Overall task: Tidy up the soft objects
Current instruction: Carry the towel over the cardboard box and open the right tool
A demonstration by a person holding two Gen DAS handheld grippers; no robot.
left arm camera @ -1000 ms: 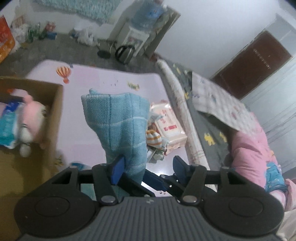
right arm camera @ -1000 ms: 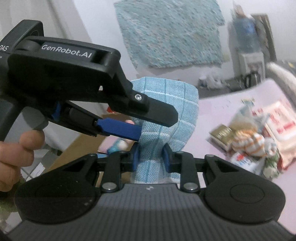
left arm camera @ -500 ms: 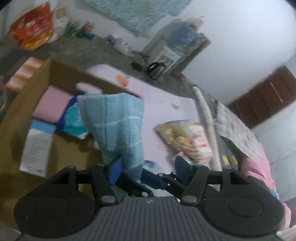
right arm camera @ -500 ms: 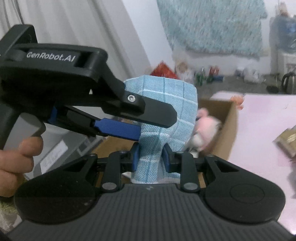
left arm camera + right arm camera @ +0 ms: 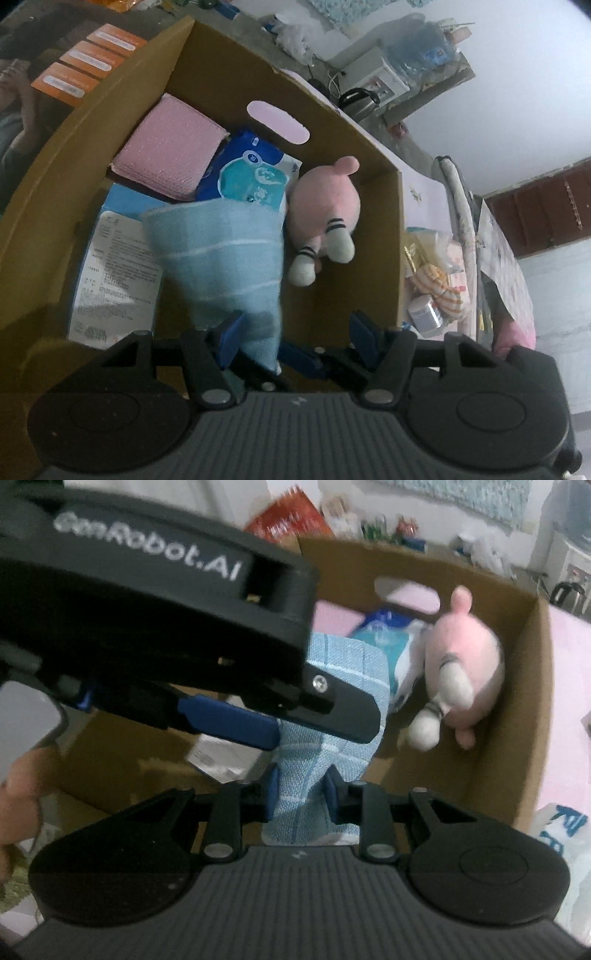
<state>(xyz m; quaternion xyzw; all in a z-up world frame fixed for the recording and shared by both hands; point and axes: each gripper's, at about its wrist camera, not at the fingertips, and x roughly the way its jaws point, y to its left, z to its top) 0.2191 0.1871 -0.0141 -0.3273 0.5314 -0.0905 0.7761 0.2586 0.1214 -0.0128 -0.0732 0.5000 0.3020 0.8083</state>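
A light blue checked towel point(image 5: 221, 258) hangs over the open cardboard box point(image 5: 391, 236). My right gripper point(image 5: 301, 790) is shut on the towel's point(image 5: 332, 701) lower part. My left gripper point(image 5: 295, 332) stands open, jaws wide apart, and the towel rests only against its left pad. In the right wrist view the left gripper's body crosses in front of the towel. Inside the box lie a pink plush toy point(image 5: 325, 206), a blue tissue pack point(image 5: 251, 173), a pink pad point(image 5: 170, 147) and a white printed pack point(image 5: 114, 273).
Right of the box, a pile of packets and a striped soft item point(image 5: 439, 284) lies on the pink mat. Orange boxes point(image 5: 85, 62) and a person's arm point(image 5: 18, 110) are at the far left. A kettle point(image 5: 358, 99) stands behind. A white plastic bag point(image 5: 557, 830) sits by the box's near corner.
Both grippers have swung left and down with the towel, from above the pink mat to above the box. The box's inside now fills both views. The right grip is unchanged.
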